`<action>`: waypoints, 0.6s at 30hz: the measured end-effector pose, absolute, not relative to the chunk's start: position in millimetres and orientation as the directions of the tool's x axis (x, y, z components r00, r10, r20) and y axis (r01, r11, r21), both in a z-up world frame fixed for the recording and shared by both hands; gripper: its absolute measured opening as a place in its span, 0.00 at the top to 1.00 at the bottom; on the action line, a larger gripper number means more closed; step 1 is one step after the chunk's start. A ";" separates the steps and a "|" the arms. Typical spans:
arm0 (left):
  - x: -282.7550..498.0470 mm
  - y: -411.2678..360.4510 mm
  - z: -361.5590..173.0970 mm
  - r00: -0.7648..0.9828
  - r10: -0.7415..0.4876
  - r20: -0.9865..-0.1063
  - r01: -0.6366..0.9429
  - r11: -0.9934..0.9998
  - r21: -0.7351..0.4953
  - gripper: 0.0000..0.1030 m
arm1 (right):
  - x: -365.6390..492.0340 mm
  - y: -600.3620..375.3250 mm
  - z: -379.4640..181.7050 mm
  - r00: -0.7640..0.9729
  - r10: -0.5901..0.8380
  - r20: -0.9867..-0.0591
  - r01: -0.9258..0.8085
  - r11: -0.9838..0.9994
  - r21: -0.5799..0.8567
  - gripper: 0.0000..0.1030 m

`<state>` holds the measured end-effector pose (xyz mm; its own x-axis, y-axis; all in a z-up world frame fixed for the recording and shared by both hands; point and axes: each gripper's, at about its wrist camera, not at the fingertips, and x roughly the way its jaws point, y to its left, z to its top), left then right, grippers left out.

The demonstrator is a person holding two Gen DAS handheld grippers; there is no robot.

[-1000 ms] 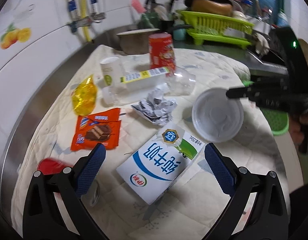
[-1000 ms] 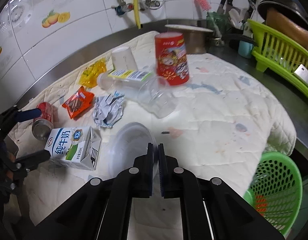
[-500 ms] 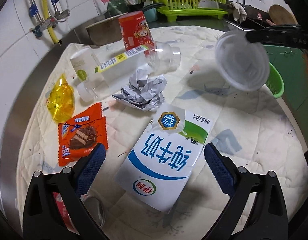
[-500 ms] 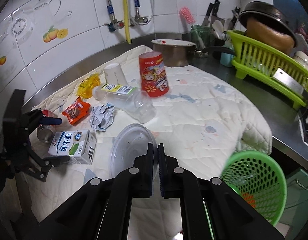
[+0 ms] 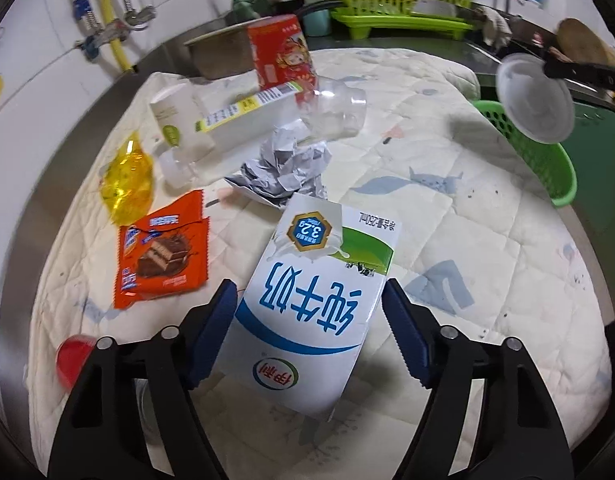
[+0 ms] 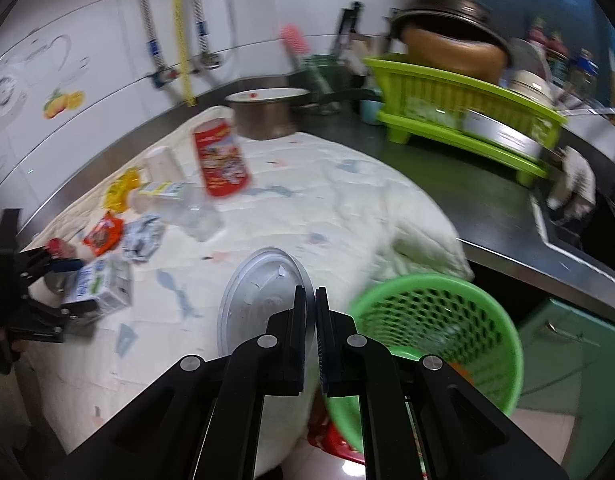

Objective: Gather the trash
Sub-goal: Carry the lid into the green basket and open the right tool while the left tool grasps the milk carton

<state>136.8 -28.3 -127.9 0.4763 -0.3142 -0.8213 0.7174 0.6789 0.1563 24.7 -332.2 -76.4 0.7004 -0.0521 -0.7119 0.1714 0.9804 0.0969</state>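
The left gripper (image 5: 309, 334) is spread wide, its blue pads on either side of the milk carton (image 5: 315, 300) with a narrow gap seen at each side, so contact cannot be confirmed. The carton is laid flat on the quilted cloth (image 5: 447, 216), its long axis running away from the camera and tilted slightly right — the printed characters read upside down from this view, with the logo end nearest the gripper. Just beyond its far end lies crumpled paper (image 5: 283, 168); an orange wafer wrapper (image 5: 161, 252) is set to the left. The right gripper (image 6: 310, 312) is pressed together on the rim of a clear plastic lid (image 6: 259, 300), which is held on edge — beside the green basket (image 6: 435, 320) at the counter's edge
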 end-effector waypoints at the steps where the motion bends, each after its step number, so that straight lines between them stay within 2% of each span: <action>1: 133.8 -29.9 -125.7 0.483 -0.306 -0.820 0.711 0.684 0.164 0.32 | 20.8 -339.0 -77.5 0.699 -0.065 -0.713 0.189 0.977 0.096 0.95; 5: 117.1 -36.7 -115.8 0.514 -0.269 -0.815 0.685 0.701 0.200 0.37 | 5.0 -372.3 -88.3 0.670 -0.143 -0.729 0.270 0.961 0.059 0.95; 6: 113.6 -38.9 -113.1 0.501 -0.276 -0.820 0.688 0.701 0.185 0.88 | 2.4 -379.2 -93.3 0.655 -0.166 -0.737 0.286 0.957 0.040 0.95; 8: 115.0 -42.1 -110.5 0.465 -0.264 -0.845 0.671 0.727 0.142 0.91 | -3.7 -393.6 -106.1 0.623 -0.204 -0.755 0.318 0.948 0.006 0.95; 12: 111.8 -50.1 -108.2 0.467 -0.271 -0.842 0.666 0.734 0.133 0.91 | -13.5 -413.1 -132.5 0.574 -0.209 -0.792 0.359 0.933 0.014 0.95; 14: 113.8 -49.5 -110.6 0.450 -0.277 -0.849 0.659 0.745 0.106 0.87 | -18.8 -416.2 -139.5 0.568 -0.205 -0.797 0.370 0.929 0.024 0.95; 15: 113.1 -48.4 -111.3 0.453 -0.278 -0.847 0.660 0.743 0.109 0.82 | -21.0 -417.5 -141.6 0.567 -0.203 -0.798 0.374 0.927 0.029 0.95; 16: 111.7 -46.9 -111.6 0.455 -0.279 -0.845 0.662 0.741 0.112 0.72 | -22.6 -418.5 -142.8 0.567 -0.201 -0.799 0.377 0.926 0.034 0.95; 17: 111.3 -45.3 -111.3 0.471 -0.267 -0.841 0.653 0.747 0.128 0.45 | -23.4 -419.3 -144.0 0.565 -0.199 -0.801 0.379 0.924 0.039 0.95; 18: 110.3 -43.0 -110.1 0.487 -0.260 -0.834 0.645 0.751 0.142 0.35 | -22.9 -419.8 -145.2 0.564 -0.198 -0.802 0.381 0.924 0.040 0.95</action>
<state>110.3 -43.0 -110.1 0.4866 -0.2604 -0.8339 0.6448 0.7511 0.1417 -22.9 -419.8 -145.2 0.5641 -0.1979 -0.8016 0.3807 0.9239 0.0397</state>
